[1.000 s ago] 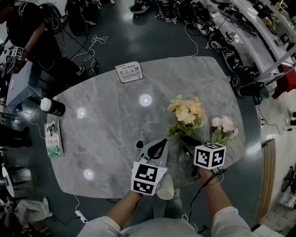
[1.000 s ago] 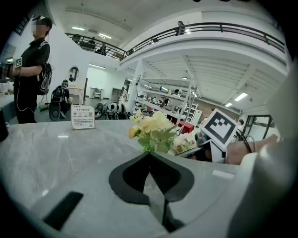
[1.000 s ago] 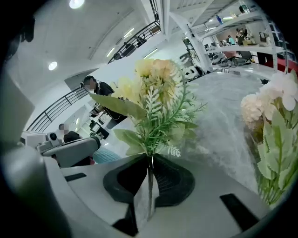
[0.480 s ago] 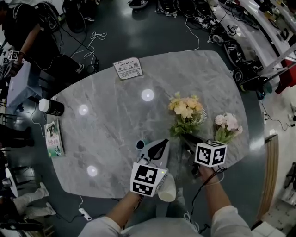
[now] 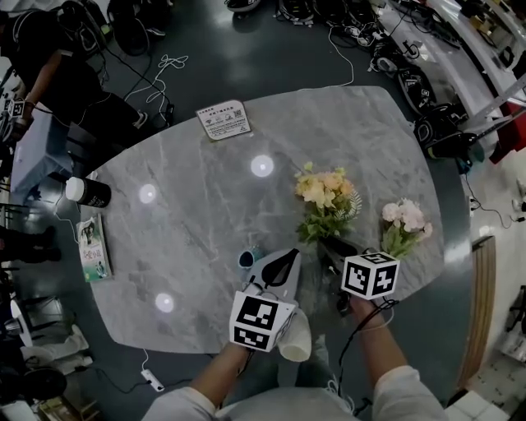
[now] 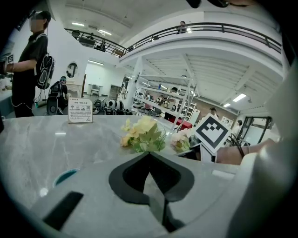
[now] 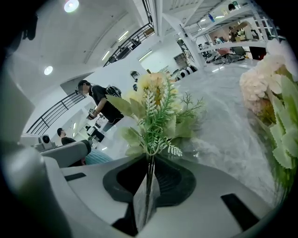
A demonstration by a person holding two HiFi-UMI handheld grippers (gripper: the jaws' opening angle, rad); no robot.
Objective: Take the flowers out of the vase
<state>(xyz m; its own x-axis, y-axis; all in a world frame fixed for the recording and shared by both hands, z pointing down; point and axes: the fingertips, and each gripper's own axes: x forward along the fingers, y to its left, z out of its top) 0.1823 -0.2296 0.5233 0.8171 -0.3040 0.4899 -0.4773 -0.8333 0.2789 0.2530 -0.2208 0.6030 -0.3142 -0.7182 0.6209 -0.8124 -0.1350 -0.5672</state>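
From my head camera the room looks dim and grey, with three round glare spots shining on the marble table (image 5: 205, 222). Both my gripper views bend hard toward dark, vignetted rims. There the ceiling lights (image 7: 71, 5) burn white, and the near pink flowers (image 7: 259, 82) go soft.

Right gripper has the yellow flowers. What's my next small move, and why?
Probably lower the yellow flowers to the table by the pink flowers: the right gripper is shut on their stem, and the pink ones look set down there.
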